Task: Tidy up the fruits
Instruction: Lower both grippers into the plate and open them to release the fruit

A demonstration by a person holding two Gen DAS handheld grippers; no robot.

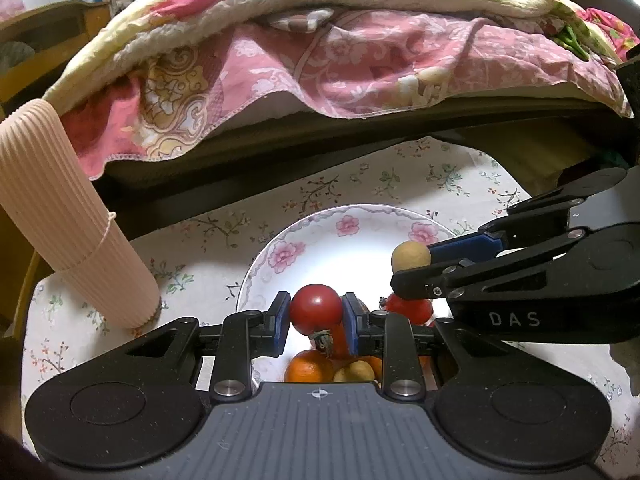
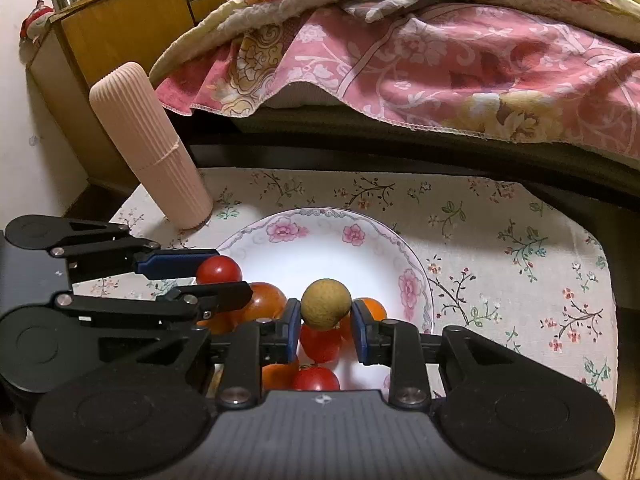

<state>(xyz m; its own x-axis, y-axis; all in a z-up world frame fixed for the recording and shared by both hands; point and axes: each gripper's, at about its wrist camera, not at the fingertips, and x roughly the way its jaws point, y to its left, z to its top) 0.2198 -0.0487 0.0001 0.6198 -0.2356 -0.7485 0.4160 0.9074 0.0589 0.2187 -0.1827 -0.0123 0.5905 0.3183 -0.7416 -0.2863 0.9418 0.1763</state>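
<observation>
My left gripper (image 1: 316,312) is shut on a red tomato (image 1: 316,308), held just above a white flowered plate (image 1: 344,220). My right gripper (image 2: 326,312) is shut on a small tan round fruit (image 2: 326,303) over the same plate (image 2: 320,224). Each gripper shows in the other's view: the right gripper (image 1: 412,266) with the tan fruit (image 1: 411,255) at the right of the left wrist view, the left gripper (image 2: 218,276) with the tomato (image 2: 219,270) at the left of the right wrist view. On the plate lie several fruits: oranges (image 1: 308,366), red tomatoes (image 2: 320,344) and another tan fruit (image 1: 354,372).
A tall ribbed peach-coloured cylinder (image 2: 152,148) stands on the flowered tablecloth (image 2: 500,240) left of the plate. Behind the table is a bed with a pink flowered quilt (image 1: 340,60). A wooden cabinet (image 2: 120,24) stands at the back left.
</observation>
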